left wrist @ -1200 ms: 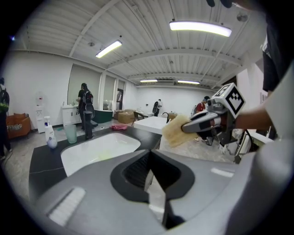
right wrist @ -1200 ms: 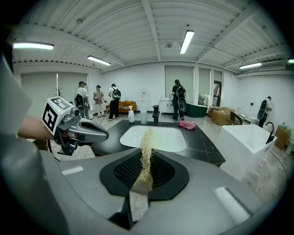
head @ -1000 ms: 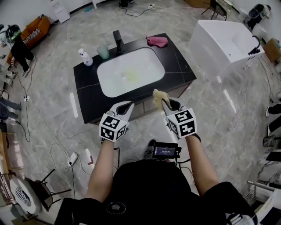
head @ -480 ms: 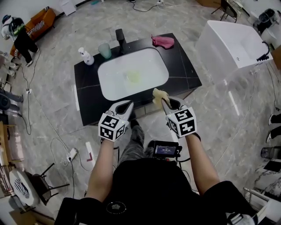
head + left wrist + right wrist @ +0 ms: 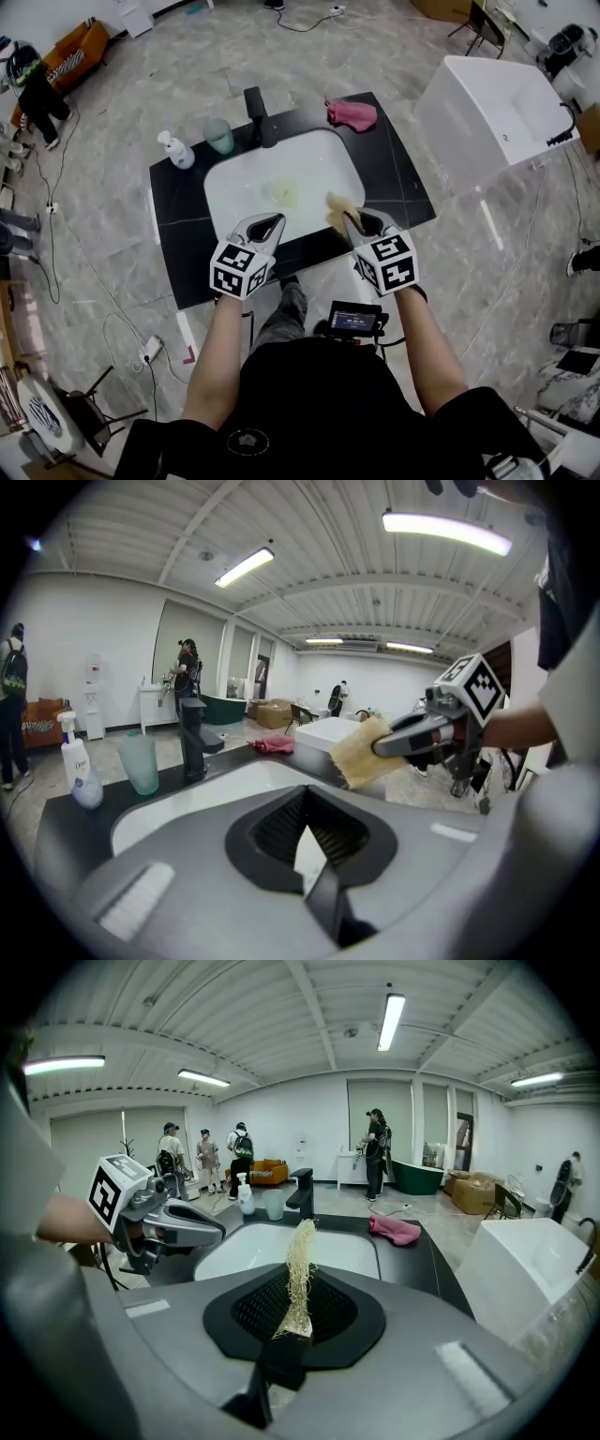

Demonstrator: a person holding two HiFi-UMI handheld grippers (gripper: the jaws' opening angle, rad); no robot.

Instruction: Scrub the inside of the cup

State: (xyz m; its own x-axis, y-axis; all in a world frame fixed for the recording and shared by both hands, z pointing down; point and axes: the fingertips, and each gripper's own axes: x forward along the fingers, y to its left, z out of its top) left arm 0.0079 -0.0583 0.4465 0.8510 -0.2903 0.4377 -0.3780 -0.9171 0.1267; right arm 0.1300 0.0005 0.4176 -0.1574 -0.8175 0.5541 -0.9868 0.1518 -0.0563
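The pale green cup (image 5: 219, 136) stands upright on the black counter (image 5: 178, 225), left of the black faucet (image 5: 255, 108); it also shows in the left gripper view (image 5: 141, 761) and the right gripper view (image 5: 273, 1205). My left gripper (image 5: 265, 223) is shut and empty over the near rim of the white basin (image 5: 244, 183). Its jaws (image 5: 305, 841) meet with nothing between them. My right gripper (image 5: 352, 217) is shut on a yellow sponge (image 5: 339, 206), which sticks up edge-on from the jaws (image 5: 300, 1260). Both grippers are well short of the cup.
A white soap bottle (image 5: 176, 150) stands left of the cup. A pink cloth (image 5: 352, 113) lies at the counter's far right corner. A white tub (image 5: 497, 103) stands to the right. Cables run over the floor, and people stand at the far left.
Both grippers have moved forward side by side, from in front of the counter to over its near edge and the basin rim. The sponge has stayed in the right gripper.
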